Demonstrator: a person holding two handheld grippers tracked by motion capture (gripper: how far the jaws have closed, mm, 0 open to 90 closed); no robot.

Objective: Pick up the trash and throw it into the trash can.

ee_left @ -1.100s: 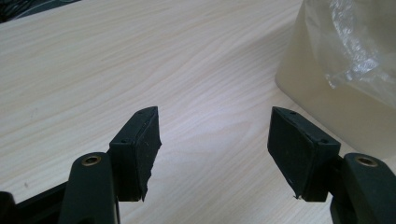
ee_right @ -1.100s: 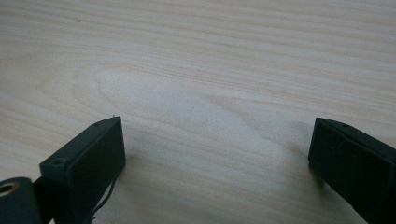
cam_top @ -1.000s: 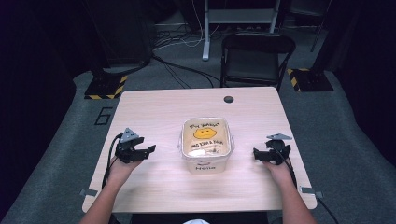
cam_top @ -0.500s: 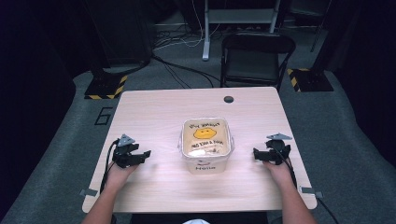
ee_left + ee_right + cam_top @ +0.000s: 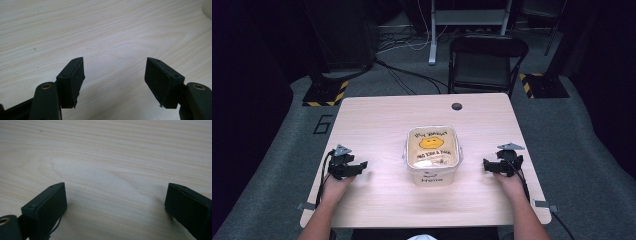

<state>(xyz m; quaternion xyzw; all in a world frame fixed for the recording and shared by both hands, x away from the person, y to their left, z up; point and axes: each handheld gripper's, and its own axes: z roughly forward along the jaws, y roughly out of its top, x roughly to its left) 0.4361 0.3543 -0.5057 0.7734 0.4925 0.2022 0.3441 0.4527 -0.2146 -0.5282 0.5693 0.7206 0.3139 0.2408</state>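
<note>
Tub [image 5: 433,156] sits mid-table [image 5: 377,120], between my grippers, well apart from both. Left gripper [image 5: 360,165] jaws wide, empty, pointing toward tub. Right gripper [image 5: 485,164] jaws wide, empty, slightly nearer tub, I judge.

Both forearms reach in from the near edge, one hand to each side. The left gripper [image 5: 361,165] sits low over the desk [image 5: 382,120], its jaws spread apart with nothing between them, pointing inward. The right gripper [image 5: 486,165] mirrors it on the other side, jaws wide and empty, aimed inward too.
</note>
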